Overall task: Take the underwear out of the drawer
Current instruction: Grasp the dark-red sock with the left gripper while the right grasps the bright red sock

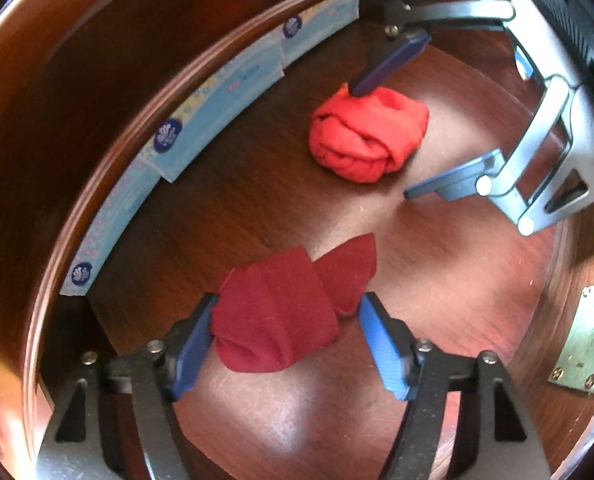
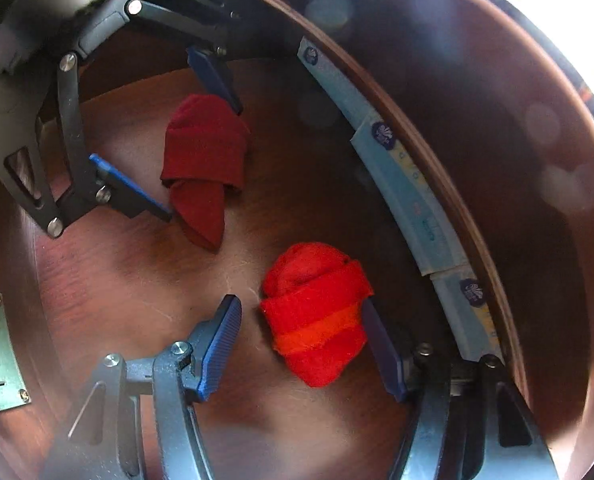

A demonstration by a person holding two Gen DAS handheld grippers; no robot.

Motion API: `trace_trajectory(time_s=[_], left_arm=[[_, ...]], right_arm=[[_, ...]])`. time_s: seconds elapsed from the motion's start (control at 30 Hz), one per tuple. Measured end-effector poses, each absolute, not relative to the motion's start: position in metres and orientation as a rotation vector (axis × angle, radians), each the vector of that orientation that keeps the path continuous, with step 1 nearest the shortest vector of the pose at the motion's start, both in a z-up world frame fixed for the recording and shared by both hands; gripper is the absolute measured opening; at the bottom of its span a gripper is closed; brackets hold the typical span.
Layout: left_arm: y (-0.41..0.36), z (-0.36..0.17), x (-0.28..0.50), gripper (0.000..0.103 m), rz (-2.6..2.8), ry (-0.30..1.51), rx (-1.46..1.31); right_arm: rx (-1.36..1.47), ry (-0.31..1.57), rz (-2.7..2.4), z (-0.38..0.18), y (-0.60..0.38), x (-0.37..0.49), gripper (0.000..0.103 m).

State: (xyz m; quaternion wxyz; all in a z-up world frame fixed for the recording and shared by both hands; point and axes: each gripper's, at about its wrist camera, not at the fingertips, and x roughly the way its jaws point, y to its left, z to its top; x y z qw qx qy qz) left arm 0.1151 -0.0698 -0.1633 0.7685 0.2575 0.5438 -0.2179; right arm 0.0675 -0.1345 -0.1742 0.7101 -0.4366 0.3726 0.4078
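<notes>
Two rolled underwear point(image 1: 281, 312) point(image 2: 317, 312), two grippers point(image 1: 287, 340) point(image 2: 301, 344).

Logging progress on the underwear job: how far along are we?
Done: drawer open. In hand: left gripper straddles the dark red roll, right gripper the bright red roll; neither looks clamped. Left: close, lift both out.

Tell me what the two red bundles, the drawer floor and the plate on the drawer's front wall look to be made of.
Dark red bundle and bright red bundle: soft knit fabric, matte, with folds and creases. Drawer floor: dark wood or wood veneer, grain lines under a glossy finish that reflects light. Plate: pale, dull metal, screwed at its corners; likely a lock plate.
</notes>
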Motion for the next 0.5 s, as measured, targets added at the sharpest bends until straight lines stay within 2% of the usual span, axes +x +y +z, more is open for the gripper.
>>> trace_trajectory(time_s=[0.07, 0.2, 0.27, 0.33, 0.4, 0.5], left_arm=[[-0.069, -0.165, 0.116, 0.07, -0.474, 1.191, 0.537], [-0.067, -0.169, 0.118, 0.058, -0.469, 1.205, 0.521], [-0.065, -0.167, 0.12, 0.054, -0.465, 1.213, 0.501], [-0.06, -0.166, 0.121, 0.044, -0.458, 1.211, 0.49], [-0.056, -0.163, 0.121, 0.041, -0.454, 1.214, 0.465], [-0.054, -0.161, 0.119, 0.038, -0.45, 1.211, 0.455]], right_arm=[[-0.966, 0.841, 0.896, -0.176, -0.129, 0.07, 0.064], [-0.898, 0.879, 0.872, -0.172, -0.133, 0.083, 0.047], [-0.866, 0.899, 0.874, -0.17, -0.133, 0.087, 0.042], [-0.877, 0.895, 0.867, -0.172, -0.13, 0.088, 0.039], [-0.881, 0.881, 0.851, -0.172, -0.127, 0.087, 0.031], [-0.839, 0.879, 0.874, -0.174, -0.132, 0.086, 0.027]])
